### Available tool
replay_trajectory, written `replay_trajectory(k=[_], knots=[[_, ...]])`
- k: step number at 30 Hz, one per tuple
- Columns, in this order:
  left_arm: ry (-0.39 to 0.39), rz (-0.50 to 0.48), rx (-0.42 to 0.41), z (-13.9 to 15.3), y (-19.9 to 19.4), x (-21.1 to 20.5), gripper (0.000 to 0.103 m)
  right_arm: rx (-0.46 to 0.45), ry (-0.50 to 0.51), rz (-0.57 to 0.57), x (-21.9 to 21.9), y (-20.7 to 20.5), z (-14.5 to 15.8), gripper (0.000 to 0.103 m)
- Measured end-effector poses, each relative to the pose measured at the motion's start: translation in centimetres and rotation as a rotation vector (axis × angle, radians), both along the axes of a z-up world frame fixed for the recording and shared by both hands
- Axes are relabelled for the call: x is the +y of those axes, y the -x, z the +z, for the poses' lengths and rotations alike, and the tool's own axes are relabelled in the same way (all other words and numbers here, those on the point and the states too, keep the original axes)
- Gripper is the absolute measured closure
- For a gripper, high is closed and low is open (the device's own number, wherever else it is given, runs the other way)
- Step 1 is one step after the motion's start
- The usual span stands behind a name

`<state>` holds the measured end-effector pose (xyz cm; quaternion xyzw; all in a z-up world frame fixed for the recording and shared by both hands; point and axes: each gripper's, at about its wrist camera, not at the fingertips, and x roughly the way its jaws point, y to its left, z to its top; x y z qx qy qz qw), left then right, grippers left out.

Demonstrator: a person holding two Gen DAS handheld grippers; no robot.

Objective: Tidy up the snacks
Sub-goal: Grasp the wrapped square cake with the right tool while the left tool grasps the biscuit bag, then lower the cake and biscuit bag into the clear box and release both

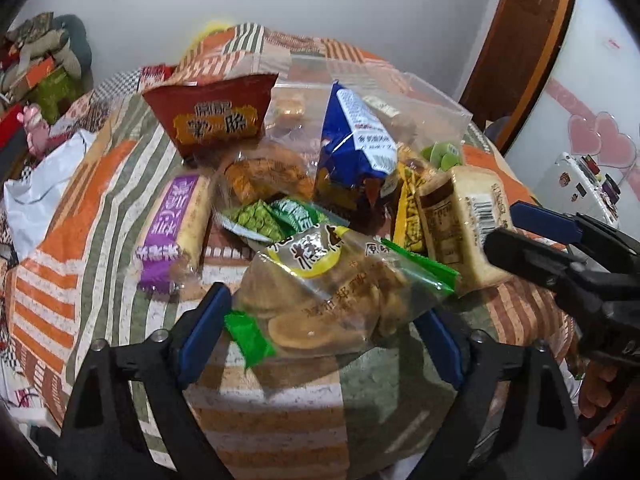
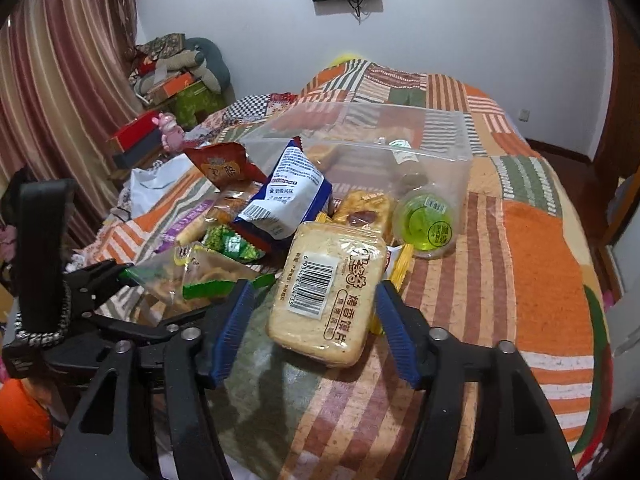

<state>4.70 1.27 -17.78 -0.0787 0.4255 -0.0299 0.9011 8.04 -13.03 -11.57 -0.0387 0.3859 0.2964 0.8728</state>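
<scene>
- the snacks lie heaped on a bed under a patchwork quilt (image 2: 532,240); a clear plastic bin (image 2: 400,136) stands behind the heap, likely where they go.
- far left of the heap, a purple-wrapped roll (image 1: 176,232) lies flat on the quilt, with a red pouch (image 1: 216,116) propped upright behind it.
- the left claw (image 1: 320,332) is spread open, its blue pads on either side of a clear bag of round crackers (image 1: 328,288) with green ends; whether the pads touch the film i cannot tell.
- that bag looks light, crinkly and slippery, and the crackers inside would crush. my guess is the green sealed edge is the safer place to pinch, not the belly.
- in the middle, a blue and white packet (image 2: 288,196) leans upright on small green packets (image 1: 264,220); puffy and soft, it should give under pressure.
- the right claw (image 2: 316,328) is open too, straddling the near end of a pale pack of toasted slices (image 2: 332,292) without closing on it.
- that pack seems firm and blocky, so gripping across its narrow sides should hold, though the glossy wrap may slide.
- furthest right, a green jelly cup (image 2: 426,224) lies tipped on its side, just beside the bin.
</scene>
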Motion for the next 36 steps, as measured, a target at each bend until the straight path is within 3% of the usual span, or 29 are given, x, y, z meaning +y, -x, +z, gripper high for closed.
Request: replay_trajectory(k=[11, 15, 22, 36], knots=[[0.035, 0.031, -0.056, 1.3, 0.6, 1.8, 0.024, 0.049, 0.027, -0.017, 0.6, -1.0, -1.9, 0.040], [0.018, 0.033, -0.088, 2.5, 0.8, 1.9, 0.024, 0.042, 0.015, -0.013, 0.5, -0.7, -1.7, 0.047], [0.024, 0.039, -0.142, 4.9, 0.8, 2.0, 0.025, 0.008, -0.017, -0.016, -0.6, -0.4, -0.5, 0.052], [-0.004, 0.024, -0.229, 8.3, -0.7, 1.1, 0.028, -0.089, -0.099, -0.075, -2.7, -1.8, 3.6, 0.052]])
